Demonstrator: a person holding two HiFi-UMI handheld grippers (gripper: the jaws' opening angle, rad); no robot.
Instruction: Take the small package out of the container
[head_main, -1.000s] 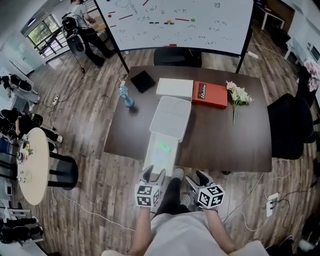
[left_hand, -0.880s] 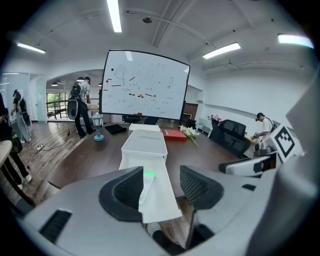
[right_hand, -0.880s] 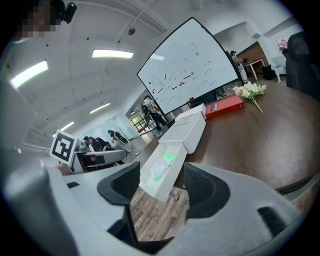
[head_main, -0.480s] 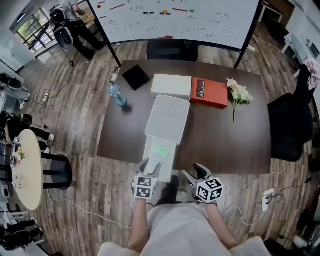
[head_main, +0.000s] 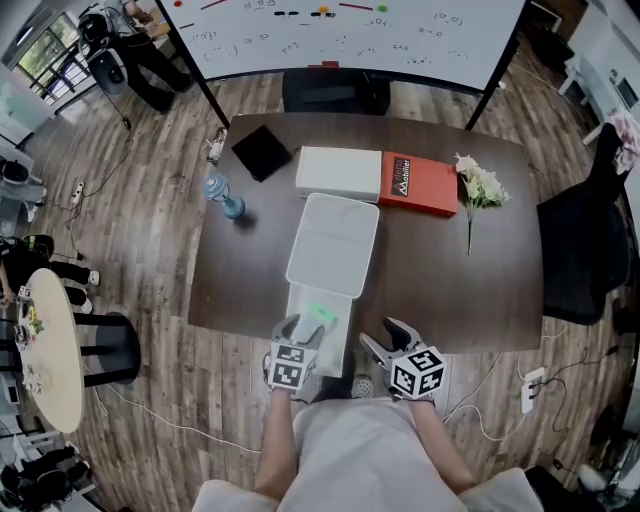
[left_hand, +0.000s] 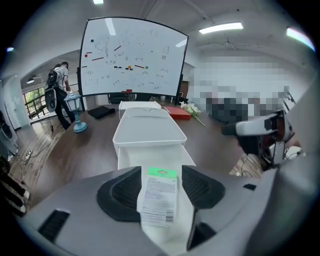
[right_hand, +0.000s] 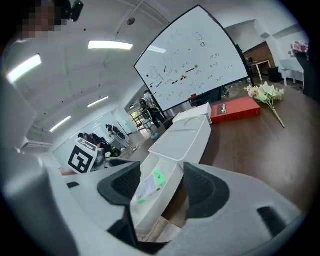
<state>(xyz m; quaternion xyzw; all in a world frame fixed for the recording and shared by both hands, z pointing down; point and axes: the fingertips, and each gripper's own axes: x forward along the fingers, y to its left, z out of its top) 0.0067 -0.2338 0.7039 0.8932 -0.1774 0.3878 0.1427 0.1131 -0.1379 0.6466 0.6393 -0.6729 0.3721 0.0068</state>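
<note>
At the near edge of the dark table (head_main: 450, 270), the white container (head_main: 333, 240) had its drawer (head_main: 305, 318) pulled out toward me. The small package (head_main: 320, 312), with its green header, lay flat inside the drawer. I had the left gripper (head_main: 298, 335) lined up over it. Its jaws were opening, and the package sat between the pads without either pad pressing on it. The right gripper (head_main: 385, 340) hung just beside the drawer, its jaws apart and holding nothing. By my reckoning, only the approach was done. I had yet to close on the package, lift it clear of the drawer and carry it out.
</note>
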